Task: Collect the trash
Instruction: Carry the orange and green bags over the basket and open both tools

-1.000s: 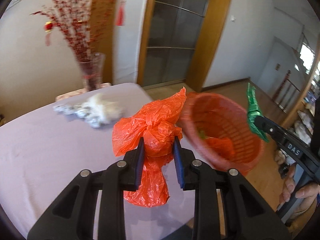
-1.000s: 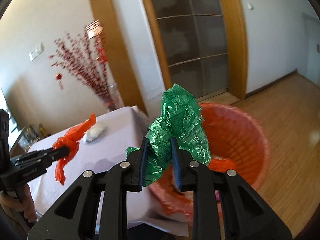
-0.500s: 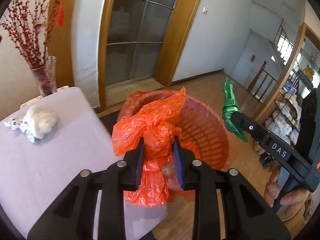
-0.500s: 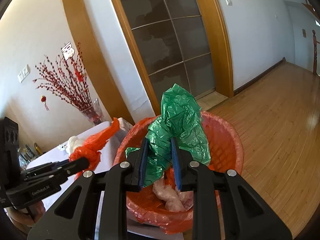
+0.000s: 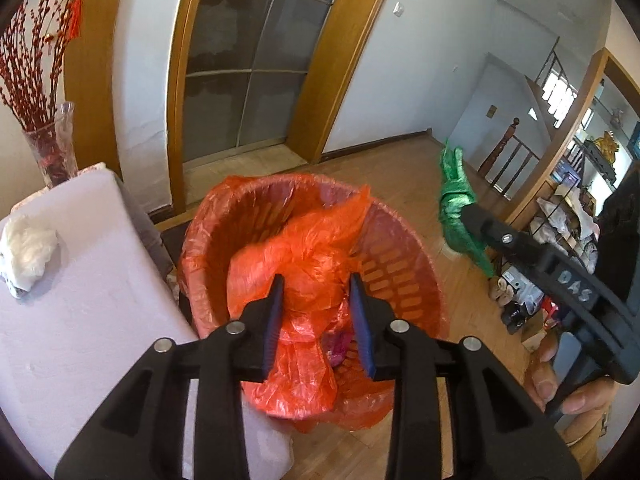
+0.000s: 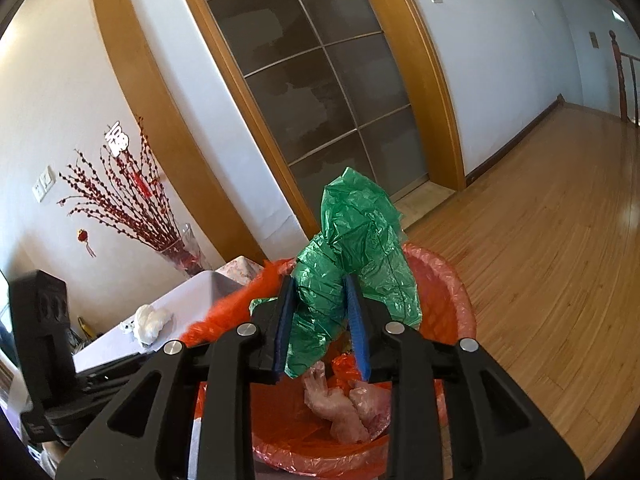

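Observation:
My left gripper is shut on a crumpled orange plastic bag and holds it right over the red mesh basket, which is lined with an orange bag. My right gripper is shut on a crumpled green plastic bag above the same basket. In the left wrist view the green bag hangs beyond the basket's right rim. Clear plastic trash lies inside the basket.
The table with a pale cloth is to the left of the basket. A white crumpled wad lies on it, and a glass vase of red twigs stands at its far end. Wooden floor stretches right.
Both grippers have swung from the table to the basket. The orange bag now hangs over the basket's opening, and the green bag has moved above the basket.

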Demonstrator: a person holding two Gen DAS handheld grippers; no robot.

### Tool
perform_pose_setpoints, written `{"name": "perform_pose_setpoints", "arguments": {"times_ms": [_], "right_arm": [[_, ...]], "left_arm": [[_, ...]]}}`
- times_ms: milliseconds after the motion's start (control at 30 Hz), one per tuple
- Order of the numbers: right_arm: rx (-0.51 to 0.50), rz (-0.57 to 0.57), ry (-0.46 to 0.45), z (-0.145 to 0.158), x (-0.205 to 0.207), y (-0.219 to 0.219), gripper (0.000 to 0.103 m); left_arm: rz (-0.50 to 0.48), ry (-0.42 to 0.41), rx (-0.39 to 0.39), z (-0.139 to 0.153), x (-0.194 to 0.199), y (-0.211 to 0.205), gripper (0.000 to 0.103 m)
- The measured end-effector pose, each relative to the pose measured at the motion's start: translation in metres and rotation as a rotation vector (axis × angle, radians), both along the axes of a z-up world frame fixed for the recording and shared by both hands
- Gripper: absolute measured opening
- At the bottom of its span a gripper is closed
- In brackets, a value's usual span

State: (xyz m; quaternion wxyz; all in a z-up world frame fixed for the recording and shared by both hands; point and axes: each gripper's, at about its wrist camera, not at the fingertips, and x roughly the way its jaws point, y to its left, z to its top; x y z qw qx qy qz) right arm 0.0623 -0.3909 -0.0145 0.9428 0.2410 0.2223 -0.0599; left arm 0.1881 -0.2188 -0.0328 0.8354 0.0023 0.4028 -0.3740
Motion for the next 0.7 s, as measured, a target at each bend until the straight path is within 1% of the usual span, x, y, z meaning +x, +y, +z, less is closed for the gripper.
{"name": "perform_pose_setpoints", "arguments": {"times_ms": [33, 67, 133, 167, 300, 367, 500, 700], "right_arm": [[0.006, 0.001, 0.003, -0.002, 0.0, -0.001, 0.038], [0.005, -0.001, 0.007, -0.003, -0.001, -0.002, 0.04], [0.002, -0.002, 0.014, -0.005, -0.001, -0.001, 0.043], [0.006, -0.005, 0.017, -0.006, -0.001, -0.001, 0.044], [0.006, -0.008, 0.026, -0.007, -0.002, 0.0, 0.044], [-0.016, -0.005, 0.031, -0.005, -0.001, 0.004, 0.044], [-0.062, 0.026, 0.035, 0.0, 0.005, 0.019, 0.044], [-0.101, 0.13, 0.049, 0.003, 0.029, 0.058, 0.044]], "left_arm": [[0.002, 0.008, 0.004, -0.003, 0.002, 0.0, 0.036], [0.004, 0.014, 0.007, -0.005, 0.003, -0.001, 0.038], [0.019, 0.022, 0.018, -0.008, 0.007, 0.003, 0.045], [0.029, 0.032, 0.011, -0.01, 0.009, 0.007, 0.048], [0.064, 0.046, 0.011, -0.012, 0.014, 0.018, 0.049], [0.085, 0.026, 0.026, -0.011, 0.012, 0.024, 0.049], [0.165, -0.072, 0.099, -0.006, 0.003, 0.048, 0.056], [0.303, -0.133, 0.158, 0.001, 0.005, 0.107, 0.057]]}}
